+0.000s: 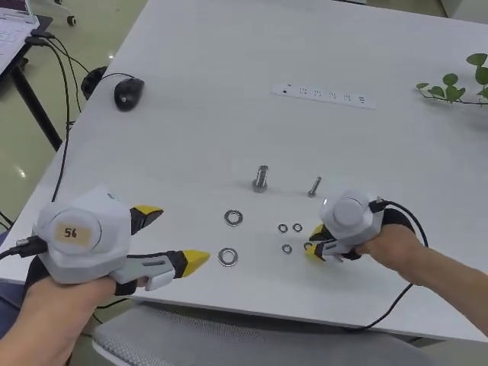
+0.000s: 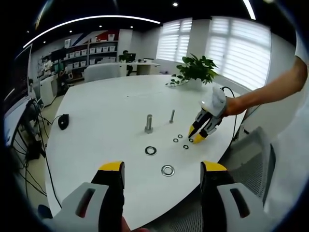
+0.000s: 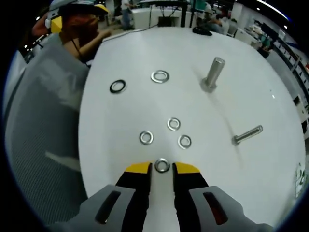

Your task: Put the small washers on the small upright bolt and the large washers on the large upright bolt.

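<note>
**Washer sorting: four small, two large, both bolts bare**

Head view: the left gripper (image 1: 171, 236) had a sticker (image 1: 71, 233) reading "56", the only writing I could make out. Its jaws were spread wide with nothing in them. On the white table (image 1: 191, 137) I counted two large washers (image 1: 233, 218) lying flat, near the large bolt (image 1: 261, 179). The small bolt (image 1: 314, 187) stood upright just to its right. Further back were one mouse (image 1: 128, 93), one power strip (image 1: 324, 95) and one plant (image 1: 457, 84).

Left gripper view: one large washer lay on the table between those wide jaws. The right gripper (image 2: 196, 135) was tipped down among the small washers (image 2: 186, 146).

Right gripper view: four small washers in total. Three sat loose in a cluster. The fourth small washer (image 3: 162, 166) lay flat right between the yellow tips, with the jaws pulled in to a narrow gap around it but not clearly pinching it.
</note>
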